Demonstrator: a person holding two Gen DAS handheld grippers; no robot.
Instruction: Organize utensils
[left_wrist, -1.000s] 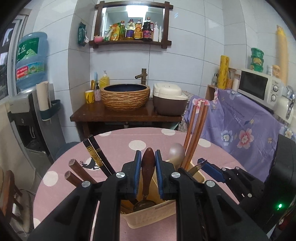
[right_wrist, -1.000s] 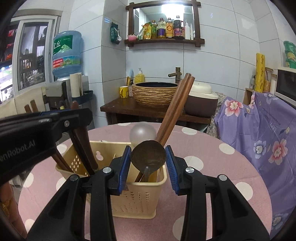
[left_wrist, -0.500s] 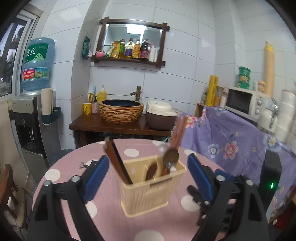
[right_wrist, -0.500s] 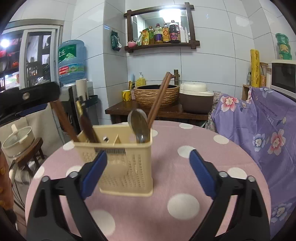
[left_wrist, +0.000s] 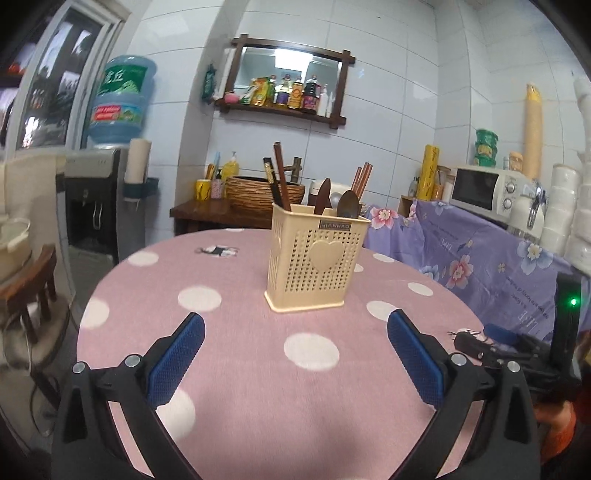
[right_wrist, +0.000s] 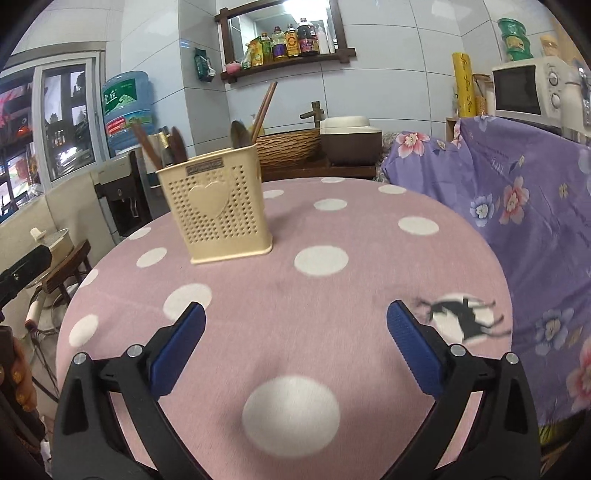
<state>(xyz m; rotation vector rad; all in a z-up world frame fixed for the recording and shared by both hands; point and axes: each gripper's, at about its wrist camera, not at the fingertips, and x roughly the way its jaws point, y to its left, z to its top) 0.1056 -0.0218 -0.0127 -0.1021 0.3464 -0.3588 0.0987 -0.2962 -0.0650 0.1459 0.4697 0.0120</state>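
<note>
Left wrist view: both grippers empty, jaws wide, holder (left_wrist: 317, 258) far on the table (left_wrist: 240, 369).
The left gripper (left_wrist: 295, 354) is opening; the right gripper (right_wrist: 295, 350) too. The spoons (left_wrist: 348, 204) and chopsticks (left_wrist: 275, 181) stand inside; I judge nothing is left, so keep clear.

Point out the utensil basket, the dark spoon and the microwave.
utensil basket (left_wrist: 325, 254): left wrist view, heart on its front wall.
dark spoon (left_wrist: 349, 204): left wrist view, its bowl.
microwave (left_wrist: 480, 189): left wrist view, its door.

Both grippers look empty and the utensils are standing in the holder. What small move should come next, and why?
Probably just ease both hands a little further back and stop. The left gripper and right gripper are open and empty, the utensil holder holds the spoons and chopsticks, and no loose utensils show on the table.
</note>
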